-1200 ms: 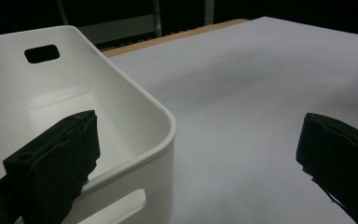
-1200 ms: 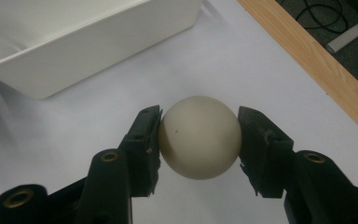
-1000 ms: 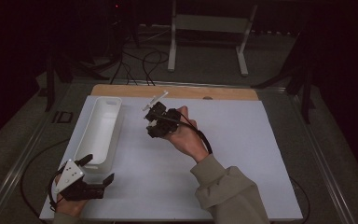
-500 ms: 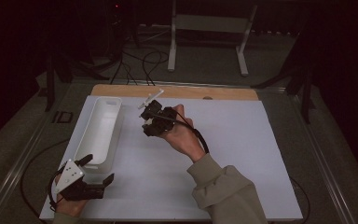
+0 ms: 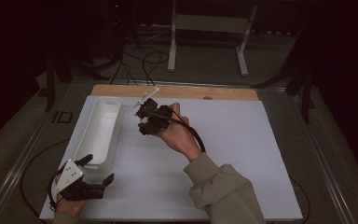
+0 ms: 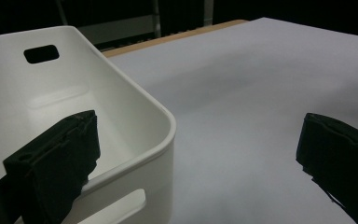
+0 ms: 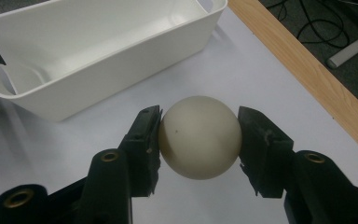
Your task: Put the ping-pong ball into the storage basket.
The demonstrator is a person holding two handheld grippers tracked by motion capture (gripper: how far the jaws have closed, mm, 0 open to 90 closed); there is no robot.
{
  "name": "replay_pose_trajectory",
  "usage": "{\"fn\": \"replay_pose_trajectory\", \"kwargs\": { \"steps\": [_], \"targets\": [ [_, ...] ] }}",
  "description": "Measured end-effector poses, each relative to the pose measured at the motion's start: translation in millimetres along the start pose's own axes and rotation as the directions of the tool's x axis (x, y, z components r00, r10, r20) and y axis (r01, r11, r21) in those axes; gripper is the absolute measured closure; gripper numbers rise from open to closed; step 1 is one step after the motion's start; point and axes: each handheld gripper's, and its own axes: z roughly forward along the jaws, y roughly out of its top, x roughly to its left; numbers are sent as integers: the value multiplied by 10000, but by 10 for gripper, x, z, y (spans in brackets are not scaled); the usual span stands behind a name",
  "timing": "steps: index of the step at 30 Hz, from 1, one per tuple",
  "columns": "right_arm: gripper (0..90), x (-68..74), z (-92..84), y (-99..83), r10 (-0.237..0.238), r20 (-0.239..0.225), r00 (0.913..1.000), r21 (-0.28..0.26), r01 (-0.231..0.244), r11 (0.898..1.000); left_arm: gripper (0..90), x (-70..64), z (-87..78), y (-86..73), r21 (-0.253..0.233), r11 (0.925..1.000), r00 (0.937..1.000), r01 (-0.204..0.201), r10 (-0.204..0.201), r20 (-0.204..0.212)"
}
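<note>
The right tongs (image 7: 199, 140) are clamped on a cream-white ball (image 7: 199, 136), one jaw pressing each side at its widest girth, seen in the middle of the right gripper view, above the white table sheet (image 7: 51, 140). The ball looks light, hard and smooth, so I would guess it slips easily unless held across the middle, as now. The left tongs (image 6: 191, 154) stand wide open at the near corner of the white plastic bin (image 6: 165, 126), at the lower left of the high view, one jaw inside the rim.
</note>
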Motion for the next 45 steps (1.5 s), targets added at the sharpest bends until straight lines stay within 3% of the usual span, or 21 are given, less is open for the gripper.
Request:
{"fn": "replay_pose_trajectory", "kwargs": {
  "steps": [45],
  "targets": [
    [504, 87, -27, 227, -80, 44, 10000, -442, 82, 9990, 1, 5, -5, -2, -45, 10000, 10000, 34, -33, 57]
  ]
}}
